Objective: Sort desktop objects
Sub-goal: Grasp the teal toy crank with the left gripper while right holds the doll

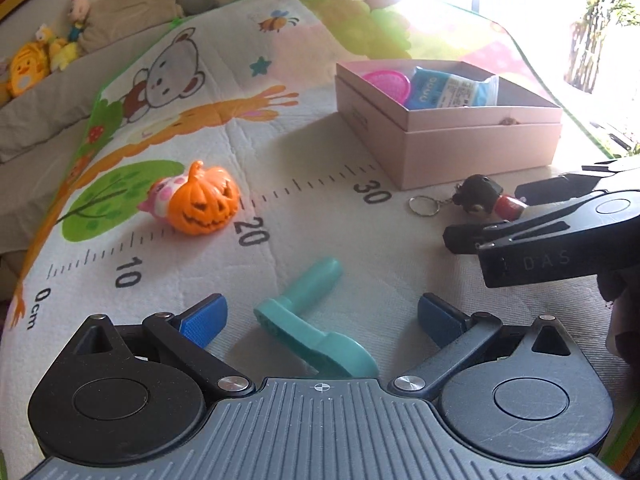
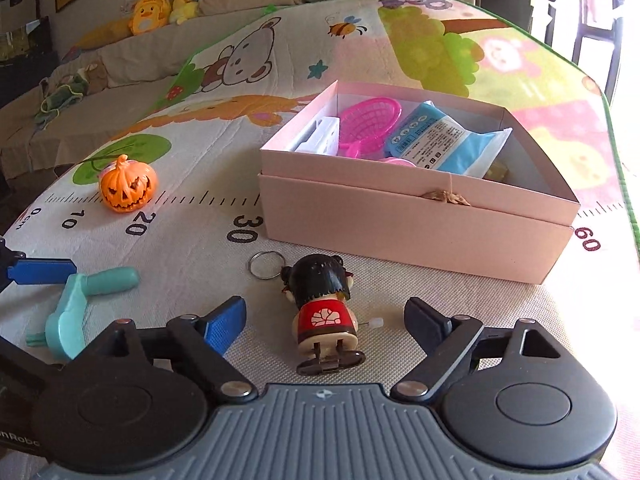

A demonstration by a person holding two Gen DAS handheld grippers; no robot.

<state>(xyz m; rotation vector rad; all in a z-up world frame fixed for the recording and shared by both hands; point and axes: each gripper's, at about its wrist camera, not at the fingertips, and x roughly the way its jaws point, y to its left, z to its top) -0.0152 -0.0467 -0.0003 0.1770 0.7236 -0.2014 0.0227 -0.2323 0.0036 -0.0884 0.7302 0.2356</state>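
My left gripper (image 1: 322, 320) is open, its blue pads on either side of a teal crank-shaped toy (image 1: 308, 320) lying on the mat. My right gripper (image 2: 324, 318) is open around a wind-up doll (image 2: 322, 308) with black hair and a red top, which has a key ring (image 2: 265, 265). The doll (image 1: 486, 196) and the right gripper (image 1: 560, 232) also show in the left wrist view. An orange pumpkin toy (image 1: 204, 204) lies beside a pink figure (image 1: 162, 200); the pumpkin also shows in the right wrist view (image 2: 128, 188). The pink box (image 2: 420, 216) holds a pink net, a blue packet and a white item.
The printed play mat (image 2: 200, 220) with a ruler scale covers the surface. The pink box (image 1: 460, 140) sits at the far right in the left wrist view. Plush toys (image 2: 160, 10) and cushions line the sofa behind. The teal toy (image 2: 76, 304) lies left of my right gripper.
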